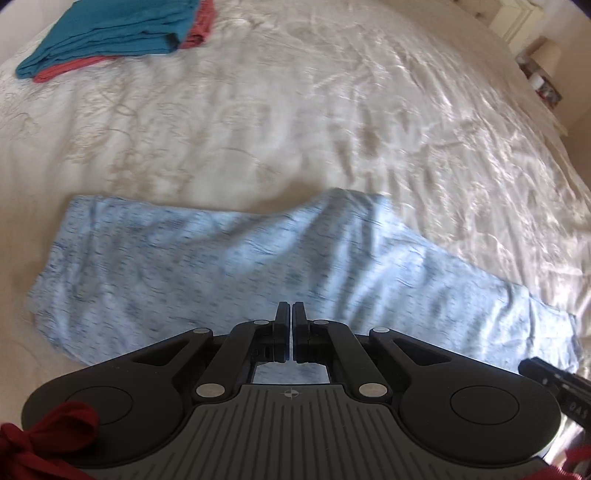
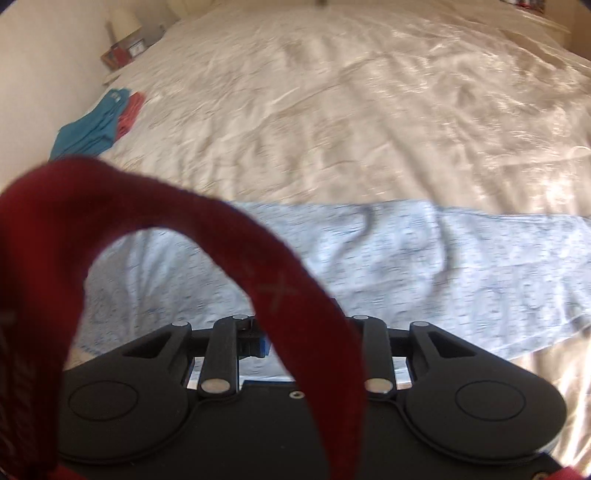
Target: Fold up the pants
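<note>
Light blue speckled pants (image 1: 229, 266) lie flat across the white bedspread (image 1: 295, 110), legs stacked and running to the right. My left gripper (image 1: 291, 310) hovers over their near edge, shut, with nothing between its fingers. In the right wrist view the pants (image 2: 424, 258) stretch across the middle. A dark red strap (image 2: 207, 221) loops in front of the lens and hides the fingertips of my right gripper (image 2: 299, 314). Its linkages stand apart and one blue pad (image 2: 260, 347) shows, so the jaws are open above the cloth. A black part of the right gripper (image 1: 546, 373) pokes in at the left view's right edge.
A folded stack of teal (image 1: 110, 33) and pinkish-red (image 1: 201, 26) garments sits at the bed's far left corner, also seen as the teal stack (image 2: 92, 129). A nightstand with a lamp (image 1: 543, 62) stands beside the bed. Rumpled bedspread extends beyond the pants.
</note>
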The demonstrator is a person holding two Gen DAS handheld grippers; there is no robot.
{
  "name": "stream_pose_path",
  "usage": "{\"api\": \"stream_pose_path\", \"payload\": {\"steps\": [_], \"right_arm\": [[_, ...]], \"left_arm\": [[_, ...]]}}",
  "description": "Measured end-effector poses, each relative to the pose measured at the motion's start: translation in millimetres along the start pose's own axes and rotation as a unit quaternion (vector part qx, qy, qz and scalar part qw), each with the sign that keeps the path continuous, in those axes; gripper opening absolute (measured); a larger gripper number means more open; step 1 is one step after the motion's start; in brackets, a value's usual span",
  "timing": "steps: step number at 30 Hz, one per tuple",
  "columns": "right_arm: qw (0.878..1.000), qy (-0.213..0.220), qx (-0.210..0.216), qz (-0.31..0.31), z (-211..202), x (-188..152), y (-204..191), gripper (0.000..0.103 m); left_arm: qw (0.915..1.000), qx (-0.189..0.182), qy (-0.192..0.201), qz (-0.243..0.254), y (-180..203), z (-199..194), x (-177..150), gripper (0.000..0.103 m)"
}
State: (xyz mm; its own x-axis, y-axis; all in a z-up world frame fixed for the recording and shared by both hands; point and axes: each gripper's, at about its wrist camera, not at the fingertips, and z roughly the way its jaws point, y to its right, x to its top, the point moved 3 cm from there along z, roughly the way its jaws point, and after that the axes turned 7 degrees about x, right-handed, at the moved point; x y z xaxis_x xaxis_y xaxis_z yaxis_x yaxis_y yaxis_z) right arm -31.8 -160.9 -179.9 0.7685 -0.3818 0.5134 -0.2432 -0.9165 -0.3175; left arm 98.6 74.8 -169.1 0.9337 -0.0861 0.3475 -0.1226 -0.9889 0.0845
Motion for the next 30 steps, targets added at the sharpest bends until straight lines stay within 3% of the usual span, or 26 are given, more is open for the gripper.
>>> {"api": "stream_pose_path", "payload": {"steps": [7,12,20,30], "right_arm": [[0.996,0.045,-0.058,0.05,-47.9,13.8,110.3,0.048],[0.991,0.045,-0.087,0.095,-67.2,11.5,179.1,0.049],[0.98,0.031,-0.094,0.171,-68.9,-2.0,242.6,0.049],[0.971,0.055,-0.082,0.217,-57.0,2.6,263.8,0.049]], "left_arm": [[0.9985,-0.016,-0.017,0.05,98.7,17.5,-28.5,0.002],[0.998,-0.007,-0.033,0.053,138.6,25.3,-53.6,0.002],[0.9961,0.024,-0.059,0.062,148.0,22.2,-74.6,0.002],[0.9959,0.048,-0.045,0.062,133.5,1.8,-72.5,0.002]]}}
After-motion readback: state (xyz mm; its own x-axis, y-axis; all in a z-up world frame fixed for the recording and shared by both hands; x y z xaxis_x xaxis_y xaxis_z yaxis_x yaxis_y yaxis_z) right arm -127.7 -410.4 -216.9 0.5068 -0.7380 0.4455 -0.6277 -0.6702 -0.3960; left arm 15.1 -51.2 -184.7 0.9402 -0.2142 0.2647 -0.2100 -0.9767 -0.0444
